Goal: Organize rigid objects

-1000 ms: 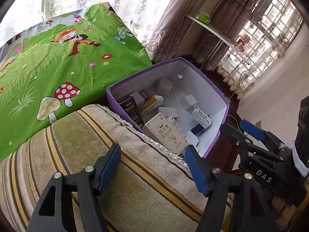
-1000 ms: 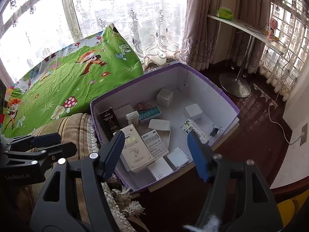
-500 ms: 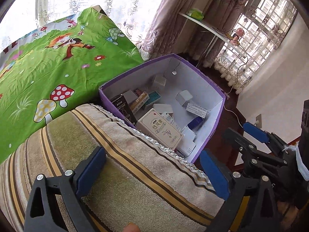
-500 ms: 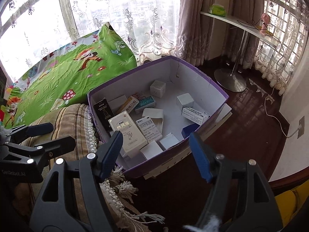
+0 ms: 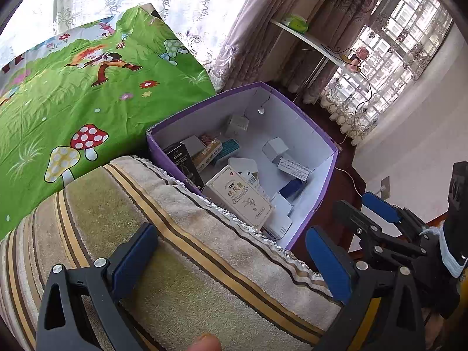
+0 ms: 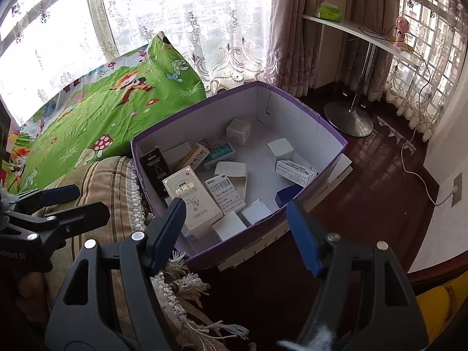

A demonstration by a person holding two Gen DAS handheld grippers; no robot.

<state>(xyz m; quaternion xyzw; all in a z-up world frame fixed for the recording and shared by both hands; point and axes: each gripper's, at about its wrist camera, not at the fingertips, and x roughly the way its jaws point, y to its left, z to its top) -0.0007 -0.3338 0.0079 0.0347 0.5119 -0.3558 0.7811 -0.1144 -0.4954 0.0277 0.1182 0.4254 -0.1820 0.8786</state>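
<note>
A purple cardboard box (image 6: 304,108) with a white inside stands beside a striped cushion (image 5: 187,257). Several small cartons lie in it, among them a cream one with brown lettering (image 6: 191,201), a black one (image 6: 155,165) and a dark blue one (image 6: 288,194). My left gripper (image 5: 231,259) hovers over the striped cushion, open wide with nothing between its blue pads. My right gripper (image 6: 237,234) stands open above the box's near edge, also empty. The same box (image 5: 321,137) shows beyond the cushion in the left wrist view, where the right gripper (image 5: 371,213) appears at the far right.
A green cartoon-print cover (image 5: 87,93) lies left of the box. Dark wooden floor (image 6: 374,181) spreads to the right, with a white cable and wall socket (image 6: 456,187). A white shelf on a metal stand (image 6: 351,114) and curtained windows stand behind. A fingertip (image 5: 204,343) shows at the bottom edge.
The left gripper's jaws have spread from half open to wide open. The box sits slightly lower and farther left in the right wrist view.
</note>
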